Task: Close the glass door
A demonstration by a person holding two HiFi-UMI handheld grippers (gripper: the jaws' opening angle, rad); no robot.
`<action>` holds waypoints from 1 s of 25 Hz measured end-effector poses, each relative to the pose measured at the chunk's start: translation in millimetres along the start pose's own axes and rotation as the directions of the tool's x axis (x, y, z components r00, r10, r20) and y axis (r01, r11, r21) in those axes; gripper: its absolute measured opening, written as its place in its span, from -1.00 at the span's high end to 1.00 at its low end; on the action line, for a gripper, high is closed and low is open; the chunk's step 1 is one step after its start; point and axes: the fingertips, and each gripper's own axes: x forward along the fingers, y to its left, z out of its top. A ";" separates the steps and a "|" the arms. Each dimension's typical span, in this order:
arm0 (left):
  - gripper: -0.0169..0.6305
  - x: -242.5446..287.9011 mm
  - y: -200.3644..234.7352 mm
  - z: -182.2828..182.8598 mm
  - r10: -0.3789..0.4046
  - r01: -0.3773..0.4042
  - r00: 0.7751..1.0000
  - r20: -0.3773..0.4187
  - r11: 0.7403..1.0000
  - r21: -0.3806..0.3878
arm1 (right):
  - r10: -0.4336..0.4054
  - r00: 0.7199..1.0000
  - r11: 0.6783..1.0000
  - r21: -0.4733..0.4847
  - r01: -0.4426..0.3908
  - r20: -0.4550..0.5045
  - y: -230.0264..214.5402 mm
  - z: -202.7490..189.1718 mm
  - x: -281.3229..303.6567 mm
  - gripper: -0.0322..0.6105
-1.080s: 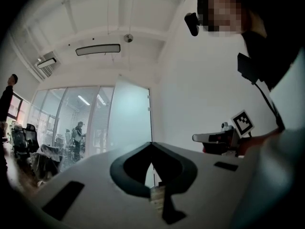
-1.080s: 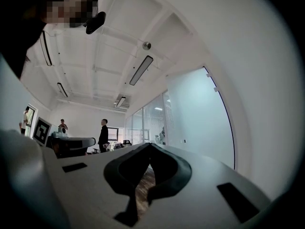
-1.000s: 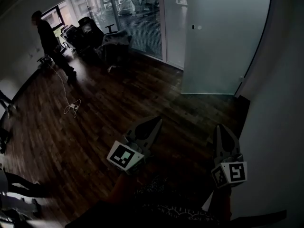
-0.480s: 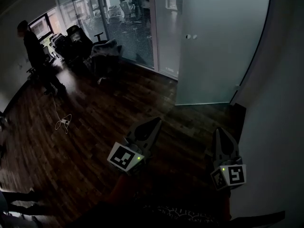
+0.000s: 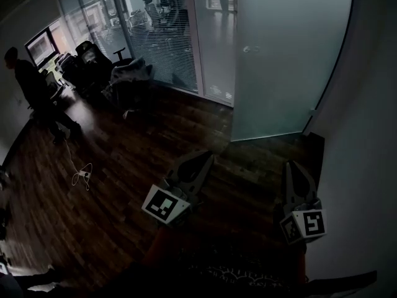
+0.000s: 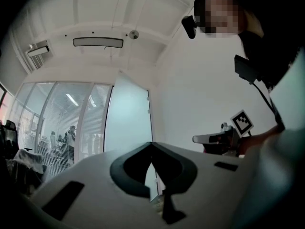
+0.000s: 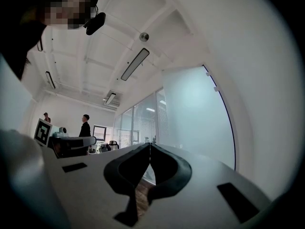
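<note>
The frosted glass door (image 5: 282, 61) stands open ahead of me, with a small round fitting (image 5: 251, 49) near its left edge and its foot on the dark wood floor. My left gripper (image 5: 208, 156) and right gripper (image 5: 290, 164) are both held out level toward it, still short of it. Each is shut with nothing between its tips. In the left gripper view the door (image 6: 126, 123) rises beyond the closed left gripper (image 6: 151, 145), and the right gripper (image 6: 214, 138) shows beside it. In the right gripper view the door (image 7: 198, 118) fills the right side past the right gripper (image 7: 150, 145).
A white wall (image 5: 366, 135) runs close on my right. Glass partitions with blinds (image 5: 161, 42) lie left of the door. Office chairs (image 5: 127, 79) stand before them, a person (image 5: 34, 95) stands at far left, and a white cable (image 5: 82, 176) lies on the floor.
I have moved closer to the door, which now looks larger. Both grippers came forward with me, still shut. The person and the cable have slid left in the head view.
</note>
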 end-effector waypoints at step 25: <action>0.94 110.8 128.6 -26.8 0.121 -0.121 0.993 -0.002 0.993 -0.012 | 0.061 0.998 0.998 -0.009 -0.061 -0.008 -62.3 -19.1 172.5 0.89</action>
